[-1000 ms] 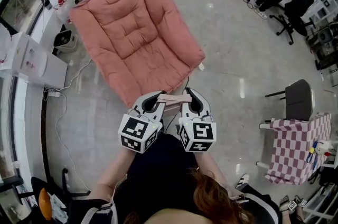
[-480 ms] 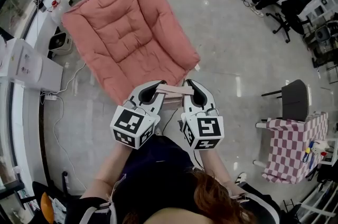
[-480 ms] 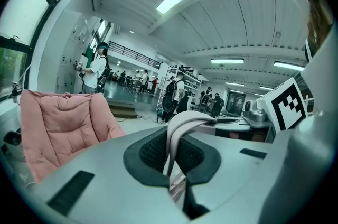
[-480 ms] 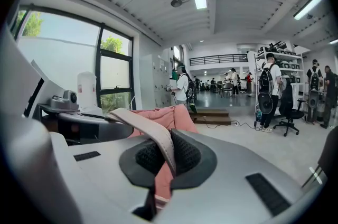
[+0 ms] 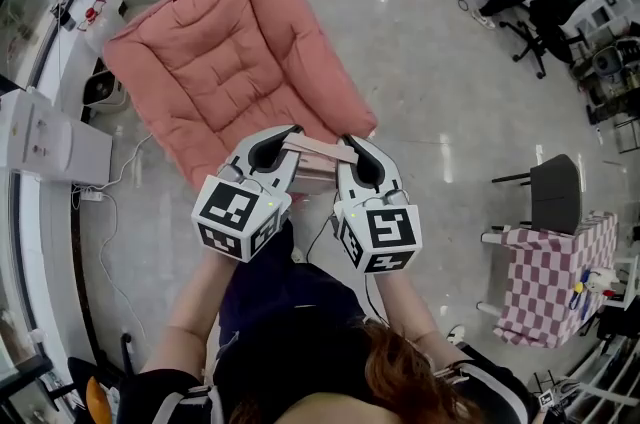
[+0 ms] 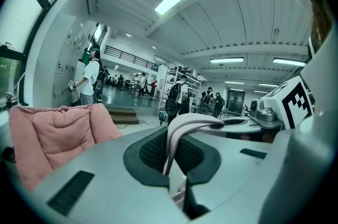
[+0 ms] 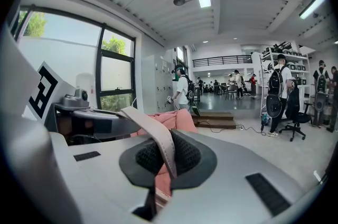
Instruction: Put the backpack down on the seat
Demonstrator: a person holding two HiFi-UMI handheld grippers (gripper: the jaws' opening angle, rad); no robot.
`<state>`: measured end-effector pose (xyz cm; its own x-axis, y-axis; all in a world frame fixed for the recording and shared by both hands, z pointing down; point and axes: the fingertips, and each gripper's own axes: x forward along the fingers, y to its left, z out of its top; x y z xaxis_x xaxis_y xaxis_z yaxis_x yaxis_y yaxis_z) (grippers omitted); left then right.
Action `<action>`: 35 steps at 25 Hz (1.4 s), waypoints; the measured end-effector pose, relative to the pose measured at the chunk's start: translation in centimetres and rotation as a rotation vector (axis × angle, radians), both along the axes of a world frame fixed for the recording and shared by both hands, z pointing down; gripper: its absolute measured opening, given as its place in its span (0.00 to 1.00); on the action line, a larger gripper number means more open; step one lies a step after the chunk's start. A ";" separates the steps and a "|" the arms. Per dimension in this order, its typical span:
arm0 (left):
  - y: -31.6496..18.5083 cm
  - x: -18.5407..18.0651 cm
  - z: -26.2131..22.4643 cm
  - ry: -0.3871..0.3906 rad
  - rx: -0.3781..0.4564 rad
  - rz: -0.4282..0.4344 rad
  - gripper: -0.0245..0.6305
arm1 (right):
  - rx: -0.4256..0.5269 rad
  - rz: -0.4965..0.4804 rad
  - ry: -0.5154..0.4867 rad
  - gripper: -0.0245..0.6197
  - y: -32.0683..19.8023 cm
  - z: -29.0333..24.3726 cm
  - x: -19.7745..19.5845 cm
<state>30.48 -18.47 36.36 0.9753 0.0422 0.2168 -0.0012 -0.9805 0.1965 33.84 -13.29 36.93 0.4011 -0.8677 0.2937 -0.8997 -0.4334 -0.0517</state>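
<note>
The left gripper (image 5: 288, 138) and the right gripper (image 5: 352, 146) are each clamped on the same pale strap (image 5: 316, 148), 1 at each end of its span, so it runs taut and level between them. Each gripper view shows the webbing pinched flat between closed jaws. Holding it at 2 points likely keeps the load from swinging or twisting while it is carried.

The backpack itself hangs out of sight under the grippers, just short of the front edge of the pink seat (image 5: 230, 62). The dark mass below them may be its body or the person's clothing; I cannot tell which.

The seat lies bare, sloping up to its back on the far side, with raised padded rims left and right. Left of the seat a white cabinet (image 5: 45, 137) and a floor cable (image 5: 125, 162) crowd in close. Right of the seat the floor is open as far as a black chair (image 5: 562, 188). I judge a straight approach over the front edge the easiest.
</note>
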 end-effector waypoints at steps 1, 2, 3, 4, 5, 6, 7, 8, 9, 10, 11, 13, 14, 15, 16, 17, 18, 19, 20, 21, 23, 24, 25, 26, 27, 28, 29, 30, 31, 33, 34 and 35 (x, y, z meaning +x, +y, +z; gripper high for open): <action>-0.7 0.6 0.0 0.001 0.003 0.001 0.07 | 0.000 -0.001 -0.003 0.09 -0.7 0.0 0.5; -1.5 1.0 0.0 -0.001 0.005 0.000 0.07 | 0.000 -0.002 -0.008 0.09 -1.5 0.1 1.0; -2.3 1.4 0.2 -0.004 0.005 -0.002 0.07 | -0.003 -0.005 -0.011 0.09 -2.3 0.3 1.3; -3.1 1.6 0.4 -0.007 0.002 -0.006 0.07 | -0.008 -0.008 -0.010 0.09 -3.1 0.5 1.6; -3.9 1.8 0.7 -0.011 -0.001 -0.010 0.07 | -0.015 -0.011 -0.007 0.09 -3.9 0.7 1.8; -4.6 2.0 1.0 -0.014 -0.003 -0.015 0.07 | -0.023 -0.014 -0.003 0.09 -4.6 1.0 2.0; -5.3 2.2 1.4 -0.019 -0.004 -0.019 0.07 | -0.031 -0.017 -0.002 0.09 -5.3 1.4 2.2; -5.9 2.3 1.9 -0.026 -0.006 -0.023 0.07 | -0.039 -0.019 -0.003 0.09 -5.9 1.8 2.4; -6.5 2.4 2.4 -0.034 -0.011 -0.026 0.07 | -0.048 -0.022 -0.007 0.09 -6.5 2.3 2.5; -7.0 2.5 3.0 -0.043 -0.018 -0.029 0.07 | -0.056 -0.023 -0.010 0.09 -7.1 2.8 2.6; -7.6 2.6 3.7 -0.051 -0.026 -0.032 0.07 | -0.064 -0.024 -0.014 0.09 -7.7 3.4 2.8; -8.5 3.0 4.9 -0.067 -0.036 -0.036 0.07 | -0.078 -0.023 -0.021 0.09 -8.6 4.5 3.2; -8.8 3.2 5.5 -0.076 -0.040 -0.038 0.07 | -0.085 -0.022 -0.024 0.09 -8.9 5.0 3.4; -9.1 3.5 6.1 -0.085 -0.043 -0.039 0.07 | -0.095 -0.021 -0.027 0.09 -9.2 5.6 3.7; -9.3 3.7 6.7 -0.095 -0.047 -0.041 0.07 | -0.106 -0.022 -0.032 0.09 -9.4 6.1 3.9; -9.5 3.8 7.3 -0.107 -0.052 -0.043 0.07 | -0.119 -0.024 -0.039 0.09 -9.6 6.7 4.0; -9.8 3.8 7.9 -0.117 -0.059 -0.047 0.07 | -0.132 -0.027 -0.045 0.09 -10.0 7.3 4.0; -10.2 3.8 8.4 -0.125 -0.067 -0.052 0.07 | -0.144 -0.031 -0.051 0.09 -10.3 7.8 4.0; -10.6 3.8 8.8 -0.132 -0.075 -0.056 0.07 | -0.155 -0.036 -0.056 0.09 -10.7 8.3 4.0; -10.9 3.8 9.3 -0.137 -0.082 -0.061 0.07 | -0.164 -0.039 -0.061 0.09 -11.0 8.8 4.0; -11.4 4.0 10.0 -0.146 -0.092 -0.065 0.07 | -0.182 -0.041 -0.070 0.09 -11.5 9.7 4.1; -11.6 4.2 10.4 -0.150 -0.097 -0.066 0.07 | -0.190 -0.041 -0.075 0.09 -11.6 10.1 4.2; -11.7 4.3 10.7 -0.154 -0.100 -0.067 0.07 | -0.199 -0.040 -0.078 0.09 -11.8 10.5 4.3; -11.9 4.5 11.0 -0.158 -0.102 -0.066 0.07 | -0.208 -0.040 -0.080 0.09 -11.9 10.9 4.5; -12.1 4.7 11.3 -0.163 -0.103 -0.065 0.07 | -0.217 -0.040 -0.082 0.09 -12.1 11.4 4.7; -12.2 5.0 11.7 -0.169 -0.103 -0.062 0.07 | -0.226 -0.038 -0.087 0.09 -12.2 11.8 4.9; -12.3 5.3 12.0 -0.175 -0.103 -0.059 0.07 | -0.234 -0.033 -0.096 0.09 -12.2 12.3 5.1; -12.3 5.5 12.4 -0.181 -0.105 -0.054 0.07 | -0.242 -0.028 -0.107 0.09 -12.2 12.7 5.3; -12.3 5.8 12.7 -0.186 -0.106 -0.048 0.07 | -0.248 -0.022 -0.117 0.09 -12.2 13.1 5.5; -12.4 6.2 13.3 -0.194 -0.110 -0.039 0.07 | -0.260 -0.013 -0.130 0.09 -12.3 13.9 5.8; -12.5 6.4 13.5 -0.199 -0.110 -0.035 0.07 | -0.265 -0.009 -0.133 0.09 -12.3 14.2 6.0; -12.5 6.6 13.8 -0.203 -0.109 -0.032 0.07 | -0.269 -0.005 -0.135 0.09 -12.3 14.5 6.2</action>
